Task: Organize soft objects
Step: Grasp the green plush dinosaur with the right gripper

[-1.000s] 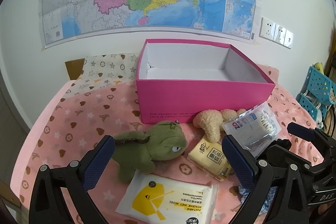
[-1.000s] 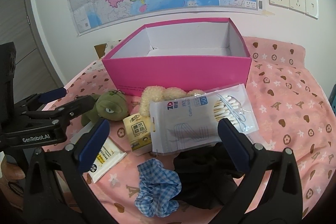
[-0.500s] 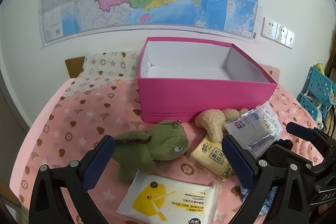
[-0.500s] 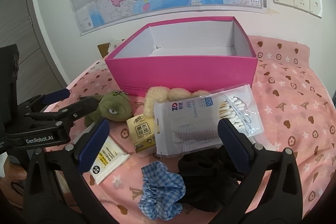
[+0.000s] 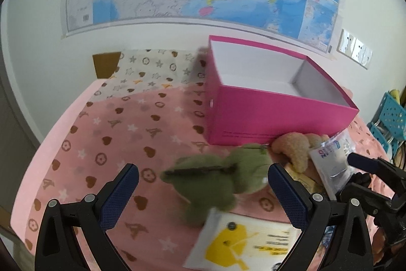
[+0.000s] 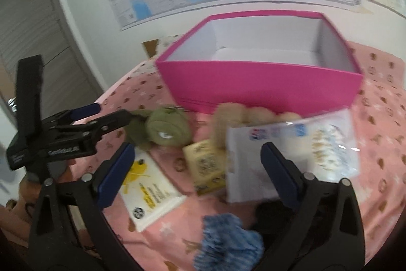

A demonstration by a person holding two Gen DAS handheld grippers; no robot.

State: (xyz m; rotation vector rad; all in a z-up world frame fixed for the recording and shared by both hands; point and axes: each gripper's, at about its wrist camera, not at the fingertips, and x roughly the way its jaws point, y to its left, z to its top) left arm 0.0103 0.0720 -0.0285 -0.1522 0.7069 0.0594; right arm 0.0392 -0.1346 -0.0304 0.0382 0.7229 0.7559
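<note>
Green plush (image 5: 223, 177) lies between the left gripper's (image 5: 203, 184) wide-spread fingers — untouched; right gripper (image 6: 198, 166) closing over tissue pack (image 6: 205, 166) — no contact.

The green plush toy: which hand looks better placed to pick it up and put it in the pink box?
Left, probably. The plush lies between the left gripper's open jaws, with the empty box just beyond. The right gripper, its jaws closing on nothing, faces the swab bag and tissue pack instead.

light: bright, even, soft shadows | blur: motion smear, heavier in right wrist view | edges: fisheye bending; dark corner vignette
</note>
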